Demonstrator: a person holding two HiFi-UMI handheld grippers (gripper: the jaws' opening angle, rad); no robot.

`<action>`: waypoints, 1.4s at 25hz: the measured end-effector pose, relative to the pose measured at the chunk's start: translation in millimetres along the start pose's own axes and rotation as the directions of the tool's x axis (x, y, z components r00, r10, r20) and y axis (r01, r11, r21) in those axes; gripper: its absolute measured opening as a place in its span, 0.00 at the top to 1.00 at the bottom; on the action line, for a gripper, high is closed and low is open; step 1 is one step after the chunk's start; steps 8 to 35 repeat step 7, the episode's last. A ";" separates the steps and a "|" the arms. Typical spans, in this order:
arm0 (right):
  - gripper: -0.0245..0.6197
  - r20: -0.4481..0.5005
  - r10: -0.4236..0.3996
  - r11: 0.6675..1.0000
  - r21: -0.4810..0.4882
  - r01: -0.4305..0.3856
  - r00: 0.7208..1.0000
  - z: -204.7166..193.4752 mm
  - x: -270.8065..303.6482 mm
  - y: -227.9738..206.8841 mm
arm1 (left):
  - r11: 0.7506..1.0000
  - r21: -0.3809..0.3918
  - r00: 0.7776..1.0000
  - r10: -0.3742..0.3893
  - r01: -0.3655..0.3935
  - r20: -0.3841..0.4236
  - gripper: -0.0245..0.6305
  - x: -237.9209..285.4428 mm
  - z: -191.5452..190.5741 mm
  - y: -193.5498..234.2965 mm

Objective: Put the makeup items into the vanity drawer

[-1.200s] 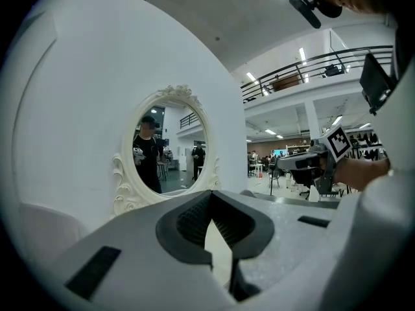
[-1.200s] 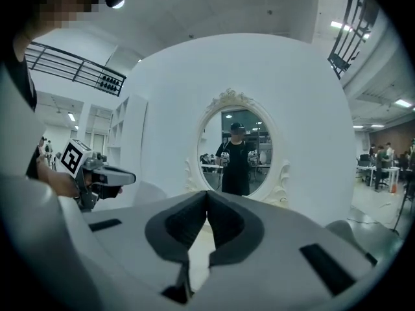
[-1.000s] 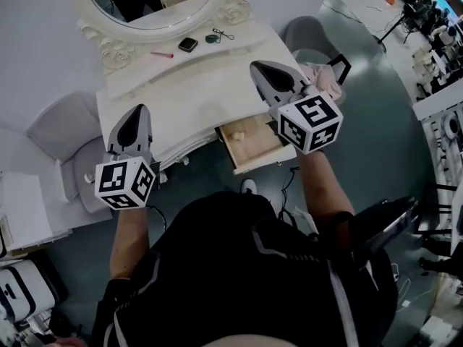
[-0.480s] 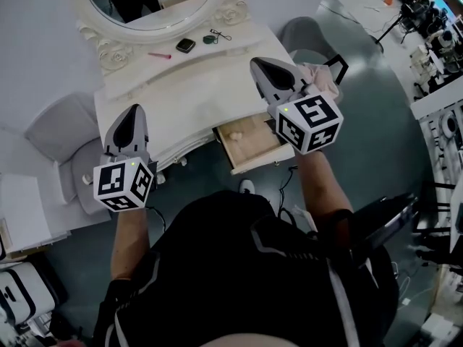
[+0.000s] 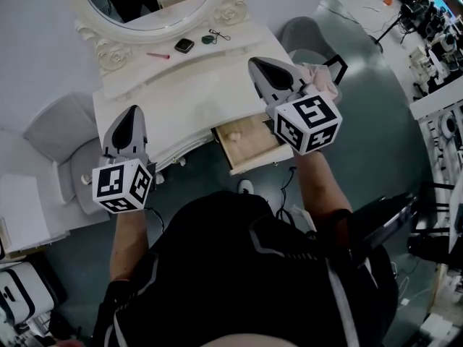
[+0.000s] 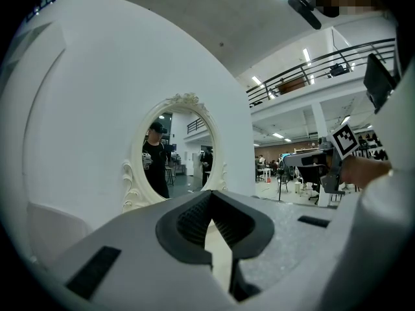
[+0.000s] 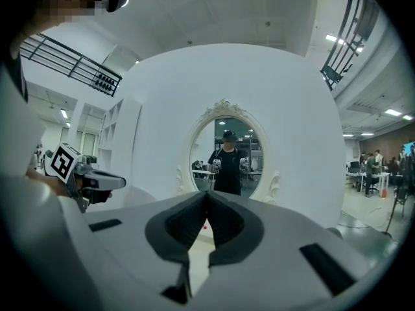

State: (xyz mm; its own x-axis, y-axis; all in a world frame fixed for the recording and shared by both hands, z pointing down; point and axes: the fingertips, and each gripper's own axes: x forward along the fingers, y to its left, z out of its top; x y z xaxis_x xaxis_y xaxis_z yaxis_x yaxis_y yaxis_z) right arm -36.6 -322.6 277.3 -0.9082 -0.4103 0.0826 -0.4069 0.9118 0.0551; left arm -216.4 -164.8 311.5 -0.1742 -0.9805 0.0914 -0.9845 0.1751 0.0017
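Observation:
On the white vanity top (image 5: 181, 92), near the mirror, lie a pink stick (image 5: 159, 55), a black compact (image 5: 184, 45), a green round item (image 5: 207, 39) and an eyelash curler (image 5: 218, 33). The wooden drawer (image 5: 246, 147) stands pulled out at the vanity's front right, with a small pale thing inside. My left gripper (image 5: 132, 112) (image 6: 211, 193) hovers over the vanity's front left edge, shut and empty. My right gripper (image 5: 257, 64) (image 7: 207, 193) hangs above the vanity's right side, just behind the drawer, also shut and empty. Both point toward the mirror.
The oval ornate mirror (image 5: 155, 6) stands at the back of the vanity and reflects the person. A grey chair (image 5: 58, 132) sits to the left. Another grey chair (image 5: 307, 33) with a pink cloth (image 5: 323, 78) is at the right. Cables run on the floor below the drawer.
Both grippers have stayed almost in place and shut. The left one has drifted slightly down and left in the head view.

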 end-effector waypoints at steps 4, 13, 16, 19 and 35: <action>0.95 0.003 0.006 1.000 -0.005 -0.006 1.000 1.2 2.9 0.5 | 1.000 0.001 1.000 0.002 -0.002 -0.001 0.96 1.8 0.8 1.6; 0.95 0.004 0.009 1.000 -0.002 -0.009 1.000 2.2 3.6 0.8 | 1.000 0.004 1.000 0.002 -0.002 0.002 0.96 1.9 3.3 1.4; 0.95 0.004 0.009 1.000 -0.002 -0.009 1.000 2.2 3.6 0.8 | 1.000 0.004 1.000 0.002 -0.002 0.002 0.96 1.9 3.3 1.4; 0.95 0.004 0.009 1.000 -0.002 -0.009 1.000 2.2 3.6 0.8 | 1.000 0.004 1.000 0.002 -0.002 0.002 0.96 1.9 3.3 1.4; 0.95 0.004 0.009 1.000 -0.002 -0.009 1.000 2.2 3.6 0.8 | 1.000 0.004 1.000 0.002 -0.002 0.002 0.96 1.9 3.3 1.4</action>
